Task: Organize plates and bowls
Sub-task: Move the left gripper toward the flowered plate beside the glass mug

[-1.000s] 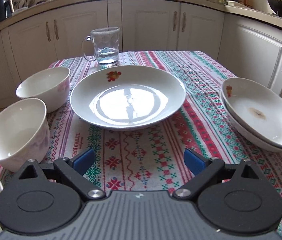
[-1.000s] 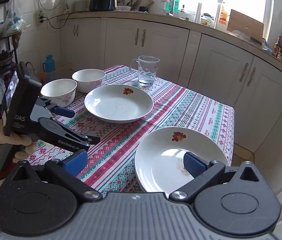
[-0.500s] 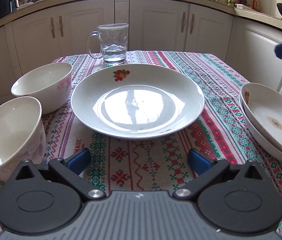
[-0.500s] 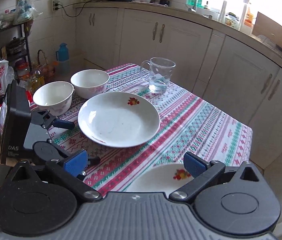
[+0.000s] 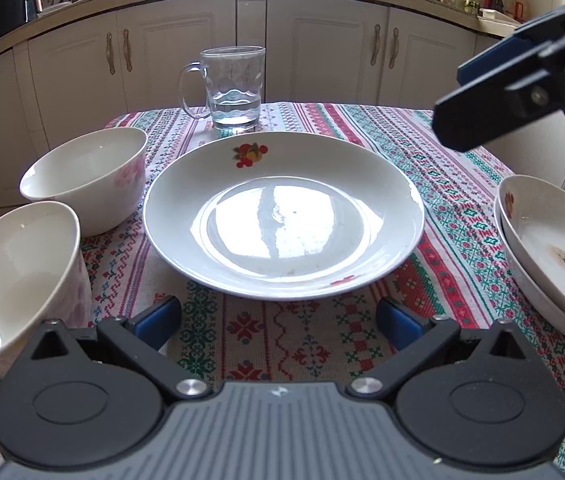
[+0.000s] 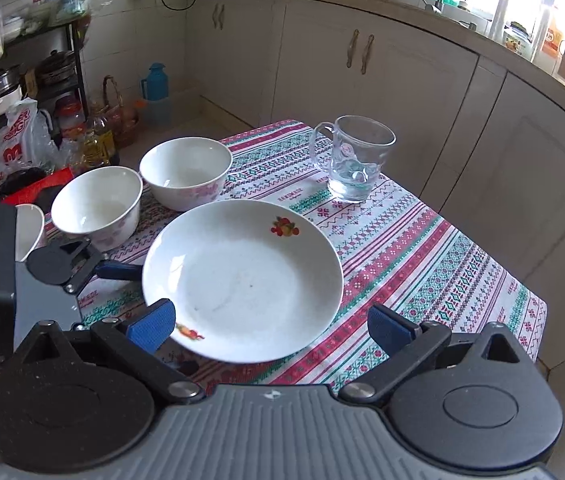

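A large white plate (image 5: 282, 216) with a fruit print lies mid-table on the patterned cloth; it also shows in the right wrist view (image 6: 242, 276). Two white bowls (image 5: 86, 176) (image 5: 10, 276) stand left of it, also in the right wrist view (image 6: 186, 174) (image 6: 96, 206). Two stacked plates (image 5: 550, 248) sit at the right edge. My left gripper (image 5: 278, 320) is open and empty just before the large plate's near rim. My right gripper (image 6: 270, 326) is open and empty above the large plate's right side; its fingers (image 5: 498, 96) show in the left wrist view.
A glass mug (image 5: 234, 88) with some water stands behind the large plate, also in the right wrist view (image 6: 356, 160). A third white bowl (image 6: 28, 230) sits at the far left. White cabinets (image 5: 322, 52) surround the table. Shelves and bags (image 6: 14, 136) stand left.
My right gripper has risen off the stacked plates and swung left over the large plate. My left gripper has moved forward toward the large plate's near rim.
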Demonstrator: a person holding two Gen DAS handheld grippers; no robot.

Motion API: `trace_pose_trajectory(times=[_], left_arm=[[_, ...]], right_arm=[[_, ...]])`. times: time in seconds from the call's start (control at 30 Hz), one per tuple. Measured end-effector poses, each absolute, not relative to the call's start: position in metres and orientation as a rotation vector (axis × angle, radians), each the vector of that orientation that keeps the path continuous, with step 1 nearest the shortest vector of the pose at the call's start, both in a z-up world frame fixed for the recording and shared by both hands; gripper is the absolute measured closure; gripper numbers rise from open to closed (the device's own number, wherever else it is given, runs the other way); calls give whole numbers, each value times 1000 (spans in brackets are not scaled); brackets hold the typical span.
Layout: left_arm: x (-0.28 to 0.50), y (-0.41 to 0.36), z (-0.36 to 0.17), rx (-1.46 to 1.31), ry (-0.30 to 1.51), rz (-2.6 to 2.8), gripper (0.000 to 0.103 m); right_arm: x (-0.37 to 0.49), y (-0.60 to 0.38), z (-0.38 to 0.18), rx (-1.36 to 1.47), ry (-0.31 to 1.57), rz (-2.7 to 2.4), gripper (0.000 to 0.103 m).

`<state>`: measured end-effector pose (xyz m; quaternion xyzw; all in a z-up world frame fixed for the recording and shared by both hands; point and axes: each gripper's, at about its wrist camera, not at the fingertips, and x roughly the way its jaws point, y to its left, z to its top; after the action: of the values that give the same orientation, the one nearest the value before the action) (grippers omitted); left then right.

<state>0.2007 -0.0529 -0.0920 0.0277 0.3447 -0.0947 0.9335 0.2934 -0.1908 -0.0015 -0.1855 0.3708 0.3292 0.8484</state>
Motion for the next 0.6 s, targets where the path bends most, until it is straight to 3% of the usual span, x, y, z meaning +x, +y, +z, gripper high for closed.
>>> trace_pose_trajectory(times=[0.6], left_arm=[[204,-56,-92,54,705,-182,0]], right_arm=[[369,-177,-30,-397,912,782,0]])
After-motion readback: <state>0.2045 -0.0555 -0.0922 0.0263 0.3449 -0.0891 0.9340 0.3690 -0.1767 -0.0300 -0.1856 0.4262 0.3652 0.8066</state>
